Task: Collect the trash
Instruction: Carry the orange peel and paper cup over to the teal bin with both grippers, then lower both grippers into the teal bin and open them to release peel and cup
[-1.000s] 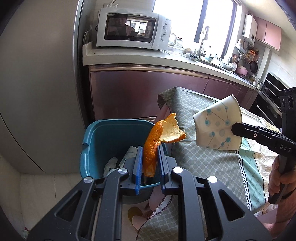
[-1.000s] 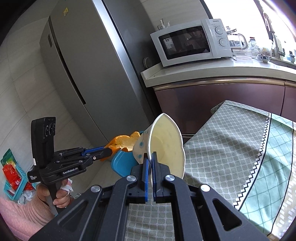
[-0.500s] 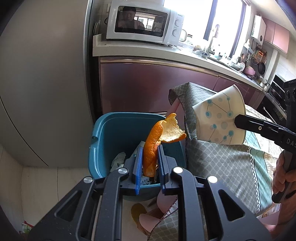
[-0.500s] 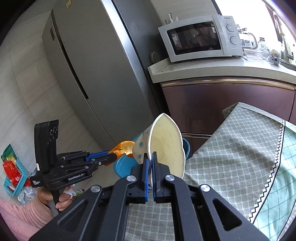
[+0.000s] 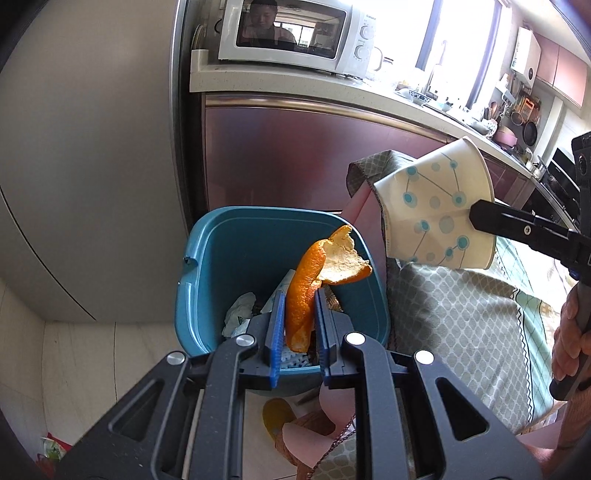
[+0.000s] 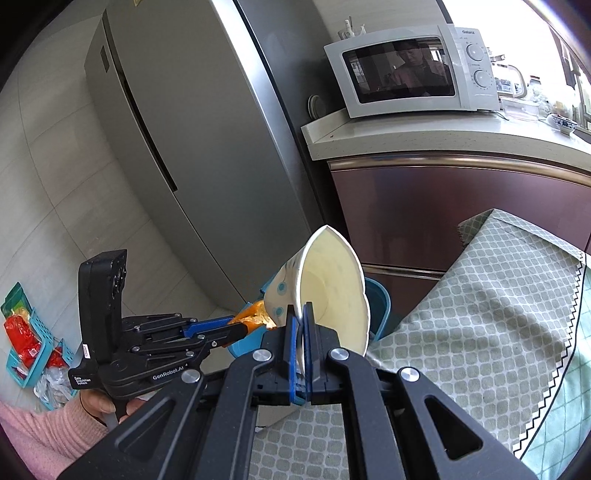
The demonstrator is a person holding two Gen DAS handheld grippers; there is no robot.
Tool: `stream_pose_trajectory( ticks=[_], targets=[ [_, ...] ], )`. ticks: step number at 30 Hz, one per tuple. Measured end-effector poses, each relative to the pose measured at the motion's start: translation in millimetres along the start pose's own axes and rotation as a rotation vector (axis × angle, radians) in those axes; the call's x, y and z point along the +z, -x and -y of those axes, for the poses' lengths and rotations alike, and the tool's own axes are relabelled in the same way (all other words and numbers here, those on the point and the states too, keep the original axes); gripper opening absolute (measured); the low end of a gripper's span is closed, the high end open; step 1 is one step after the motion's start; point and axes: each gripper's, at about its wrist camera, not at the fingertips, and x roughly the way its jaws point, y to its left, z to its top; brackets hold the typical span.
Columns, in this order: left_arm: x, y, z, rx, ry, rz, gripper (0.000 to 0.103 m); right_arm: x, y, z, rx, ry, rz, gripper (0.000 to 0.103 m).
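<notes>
My left gripper [image 5: 298, 295] is shut on a curled orange peel [image 5: 314, 269] and holds it over the open teal trash bin [image 5: 221, 258], which has crumpled paper and wrappers inside. In the right wrist view the same gripper [image 6: 236, 325] shows from the side with the peel [image 6: 255, 314] at its tip. My right gripper [image 6: 300, 308] is shut on the rim of a squashed white paper cup [image 6: 332, 288] with blue dots. That cup [image 5: 436, 206] hangs to the right of the bin, above the table corner.
The bin stands on the floor between a grey fridge [image 6: 184, 129] and a table with a green patterned cloth [image 5: 461, 314]. Behind it are maroon cabinets [image 5: 295, 155], with a microwave [image 5: 291, 33] on the counter. A yellow slipper [image 5: 277, 413] lies by the bin; a blue basket [image 6: 26, 332] sits at far left.
Both grippers have moved toward the bin. The peel now hangs lower over the bin's opening, and the cup has come nearer to the bin's right rim. Both grips are unchanged.
</notes>
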Motion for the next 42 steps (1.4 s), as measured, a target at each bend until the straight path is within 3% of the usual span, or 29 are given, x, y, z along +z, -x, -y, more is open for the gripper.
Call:
stream_pose_trajectory(
  ticks=[29,42],
  targets=[
    [0.7,-72.8,-7.2,0.001,0.028,-0.094,0.016,24.6,-93.6,-14.0,0.005,0.03,-0.137,0.003],
    [-2.0,-82.7,-12.2,0.005,0.043,-0.104,0.019,24.5,-132.8,-14.0,0.007,0.009,-0.21,0.003]
  ],
)
